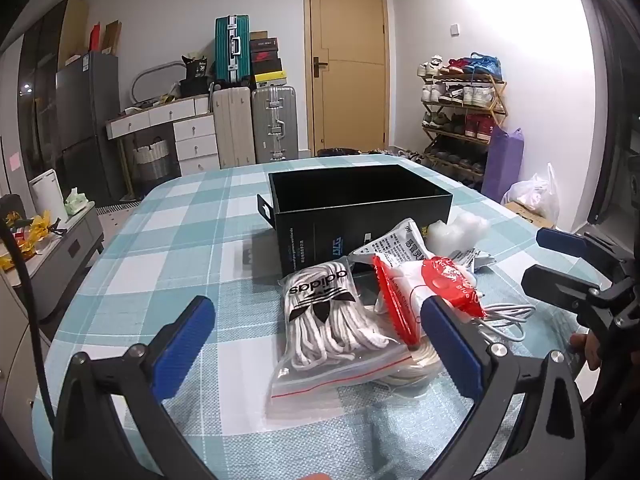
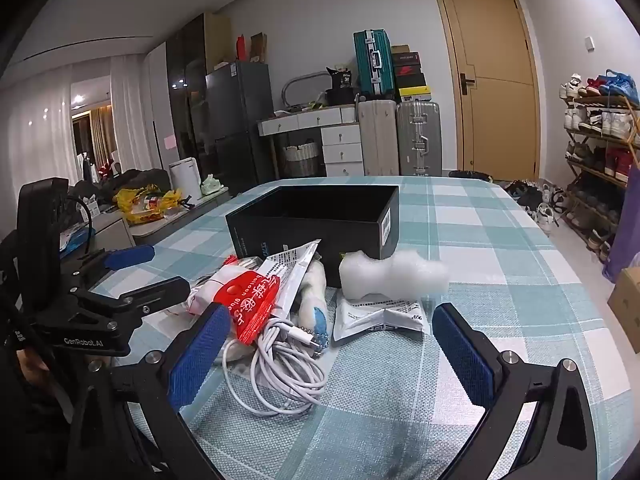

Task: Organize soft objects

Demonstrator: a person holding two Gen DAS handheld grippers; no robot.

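An open black box (image 1: 360, 204) stands on the checked tablecloth (image 1: 168, 248), also in the right wrist view (image 2: 320, 216). In front of it lies a pile: a clear zip bag of white Adidas laces (image 1: 328, 320), a red-and-white packet (image 1: 440, 284) (image 2: 248, 300), white printed sachets (image 1: 396, 240) (image 2: 380, 316), a lump of bubble wrap (image 1: 460, 230) (image 2: 392, 274) and a coiled white cable (image 2: 280, 364). My left gripper (image 1: 320, 344) is open and empty, just before the lace bag. My right gripper (image 2: 332, 352) is open and empty over the cable.
The right gripper shows at the right edge of the left wrist view (image 1: 576, 276); the left gripper shows at the left of the right wrist view (image 2: 120, 288). Beyond the table stand suitcases (image 1: 256, 120), a door (image 1: 348, 64) and a shoe rack (image 1: 460, 116).
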